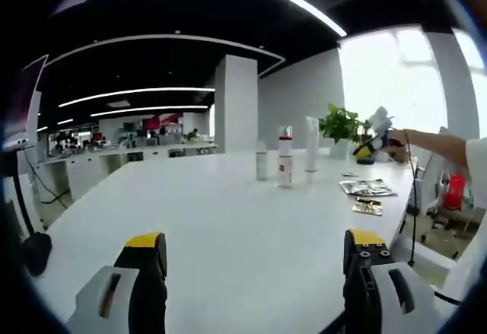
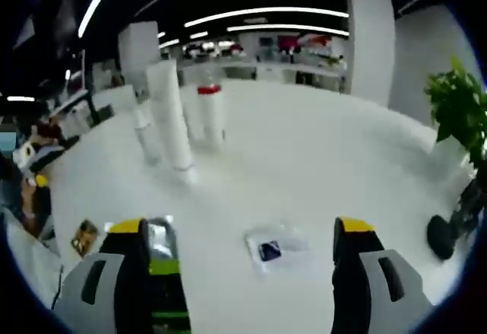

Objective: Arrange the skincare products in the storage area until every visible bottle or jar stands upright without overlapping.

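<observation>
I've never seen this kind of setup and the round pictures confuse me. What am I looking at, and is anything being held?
There is no robot here: a person carries a handheld gripper in each hand, and a fisheye camera rides on each one, looking forward between its two fingers. In the left gripper view, the left gripper is open and empty above a white table. Far across it stand a red-capped bottle, a small bottle and a tall white tube, all upright, near a potted plant and some flat packets. The right gripper, in its own view, is also open and empty, over a clear sachet.
</observation>
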A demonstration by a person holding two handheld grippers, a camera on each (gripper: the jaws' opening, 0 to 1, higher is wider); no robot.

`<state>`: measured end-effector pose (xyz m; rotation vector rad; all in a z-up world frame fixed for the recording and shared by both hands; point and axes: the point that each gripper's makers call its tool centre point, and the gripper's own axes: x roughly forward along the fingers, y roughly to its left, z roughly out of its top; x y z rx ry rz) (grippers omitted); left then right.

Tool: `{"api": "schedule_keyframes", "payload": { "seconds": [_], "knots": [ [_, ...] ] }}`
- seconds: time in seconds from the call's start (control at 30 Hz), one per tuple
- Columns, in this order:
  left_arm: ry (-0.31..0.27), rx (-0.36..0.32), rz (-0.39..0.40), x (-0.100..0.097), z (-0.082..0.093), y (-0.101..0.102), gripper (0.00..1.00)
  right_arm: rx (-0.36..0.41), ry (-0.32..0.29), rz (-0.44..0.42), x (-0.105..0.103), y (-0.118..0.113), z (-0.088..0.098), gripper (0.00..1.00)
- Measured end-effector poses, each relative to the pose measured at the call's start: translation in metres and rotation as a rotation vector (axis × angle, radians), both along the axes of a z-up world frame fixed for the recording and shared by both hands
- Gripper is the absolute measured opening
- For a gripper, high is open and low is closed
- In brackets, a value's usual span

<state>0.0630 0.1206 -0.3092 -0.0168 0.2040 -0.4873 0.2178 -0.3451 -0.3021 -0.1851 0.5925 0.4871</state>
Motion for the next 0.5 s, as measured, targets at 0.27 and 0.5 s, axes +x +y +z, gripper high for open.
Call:
{"api": "schedule_keyframes", "payload": {
  "seconds": [0.27, 0.5],
  "knots": [
    [0.011, 0.009, -0.016, 0.000, -0.004, -0.007, 0.99, 0.005, 0.082, -0.090, 0.017, -0.023, -0.031, 0.90],
    [0.009, 0.012, -0.020, 0.000, -0.004, -0.008, 0.99, 0.004, 0.115, -0.115, 0.018, -0.030, -0.045, 0.83]
  ]
}}
